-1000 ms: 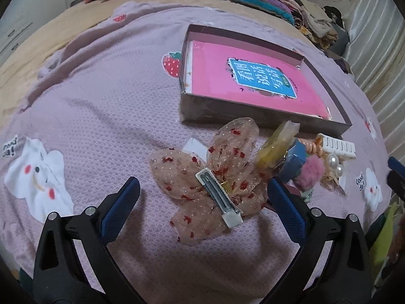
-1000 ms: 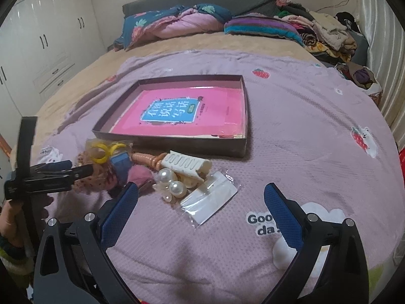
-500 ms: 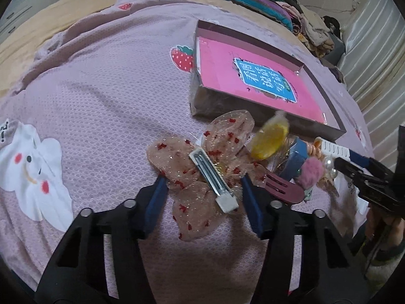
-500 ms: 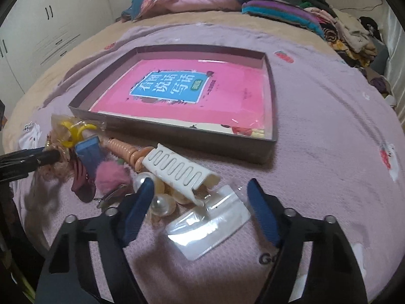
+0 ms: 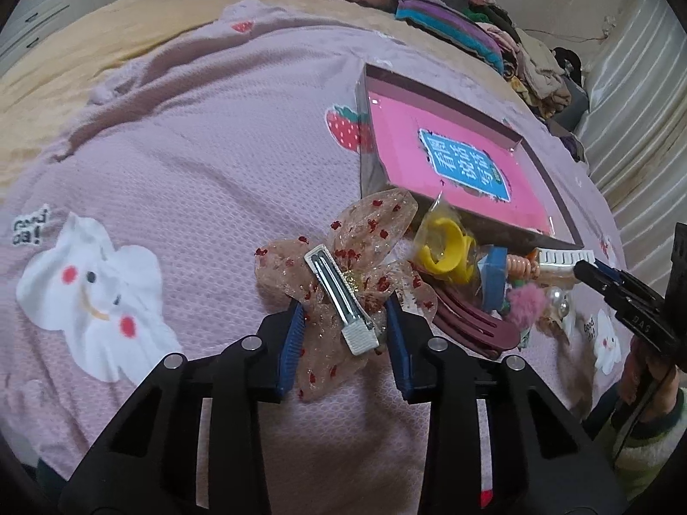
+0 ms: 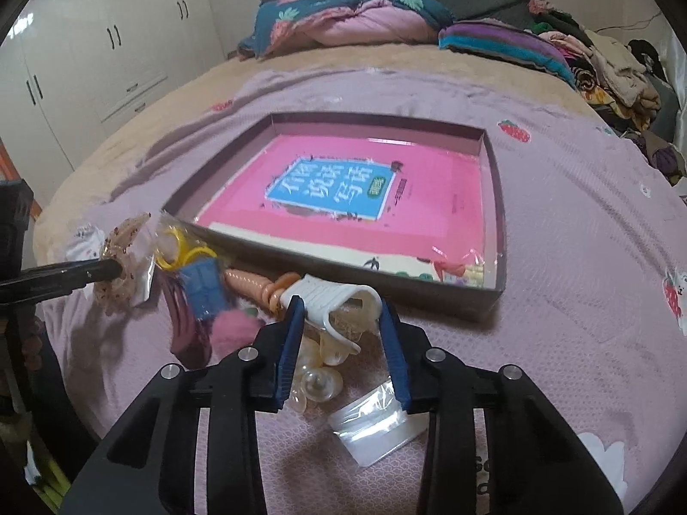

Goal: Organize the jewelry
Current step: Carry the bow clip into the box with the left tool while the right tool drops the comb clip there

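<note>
A sheer tan bow hair clip [image 5: 343, 266] with red specks and a silver clasp lies on the purple bedspread. My left gripper [image 5: 343, 313] is closing on it, and its blue pads press the fabric from both sides. In the right wrist view my right gripper [image 6: 340, 307] is closing around a white claw clip [image 6: 330, 296], with the pads against its sides. The left gripper [image 6: 103, 274] shows at that view's left edge with the bow [image 6: 122, 257] in it. Just behind the pile lies a shallow dark box [image 6: 386, 283] holding a pink book [image 6: 343, 214].
Between the grippers lie a yellow ring in a bag [image 5: 444, 246], a blue piece [image 5: 493, 279], a pink pompom [image 5: 524, 304], a maroon clip [image 5: 472, 322], pearls [image 6: 317, 382] and a clear bag [image 6: 373, 429]. Bedding and clothes [image 6: 558, 43] pile up at the bed's far end.
Both grippers went from wide open to nearly closed while moving in. The left now pinches the bow clip, the right has come forward over the pearls onto the white claw clip.
</note>
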A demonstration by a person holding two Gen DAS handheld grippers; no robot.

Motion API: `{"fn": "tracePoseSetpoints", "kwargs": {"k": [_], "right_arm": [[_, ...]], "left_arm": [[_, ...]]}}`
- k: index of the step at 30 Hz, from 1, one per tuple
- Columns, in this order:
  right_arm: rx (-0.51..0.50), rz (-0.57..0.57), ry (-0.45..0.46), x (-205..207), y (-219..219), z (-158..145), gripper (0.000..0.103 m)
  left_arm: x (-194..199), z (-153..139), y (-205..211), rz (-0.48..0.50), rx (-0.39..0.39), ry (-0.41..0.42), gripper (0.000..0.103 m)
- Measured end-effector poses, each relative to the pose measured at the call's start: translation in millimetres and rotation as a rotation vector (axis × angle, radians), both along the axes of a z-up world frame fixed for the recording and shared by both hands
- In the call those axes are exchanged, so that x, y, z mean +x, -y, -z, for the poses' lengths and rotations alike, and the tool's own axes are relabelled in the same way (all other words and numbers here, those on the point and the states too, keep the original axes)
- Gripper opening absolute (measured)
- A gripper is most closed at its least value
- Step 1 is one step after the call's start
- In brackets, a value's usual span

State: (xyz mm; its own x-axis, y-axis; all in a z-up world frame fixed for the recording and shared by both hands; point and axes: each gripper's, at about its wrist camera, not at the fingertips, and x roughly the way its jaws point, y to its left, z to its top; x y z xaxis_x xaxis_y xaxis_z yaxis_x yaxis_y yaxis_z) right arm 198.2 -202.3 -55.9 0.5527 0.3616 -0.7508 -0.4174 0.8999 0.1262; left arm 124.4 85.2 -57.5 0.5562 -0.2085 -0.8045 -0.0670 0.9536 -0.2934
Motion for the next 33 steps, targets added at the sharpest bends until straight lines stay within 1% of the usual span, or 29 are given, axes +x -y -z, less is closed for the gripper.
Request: {"fn": "tracePoseSetpoints", "kwargs": {"k": [8,14,19,24,30,33], "right_arm": [[0.064,0.040,0.033,-6,21,-20,0.034],[0.095,0.077,0.048,-10,39,-33,0.034],[0.109,0.103,0.080,-9,54,-49,0.034],[0.113,0.128,0.111,-2,67,-65,0.034],[0.111,0.148,0.135,8,74,-78,0.034],[0.110,0.153,0.145,14,76,-84,0.034]], "left_arm": [[-5,-22,-9,-0.020,0.012,0.030,0.026],[5,-40,-5,-0.010,0.028,0.056,0.027],[25,-56,7,0.015,0.032,0.085,0.027],[51,-71,28,0.060,0.035,0.117,0.027],[80,-78,52,0.112,0.040,0.131,0.027],[96,-75,65,0.137,0.035,0.124,0.027]]}}
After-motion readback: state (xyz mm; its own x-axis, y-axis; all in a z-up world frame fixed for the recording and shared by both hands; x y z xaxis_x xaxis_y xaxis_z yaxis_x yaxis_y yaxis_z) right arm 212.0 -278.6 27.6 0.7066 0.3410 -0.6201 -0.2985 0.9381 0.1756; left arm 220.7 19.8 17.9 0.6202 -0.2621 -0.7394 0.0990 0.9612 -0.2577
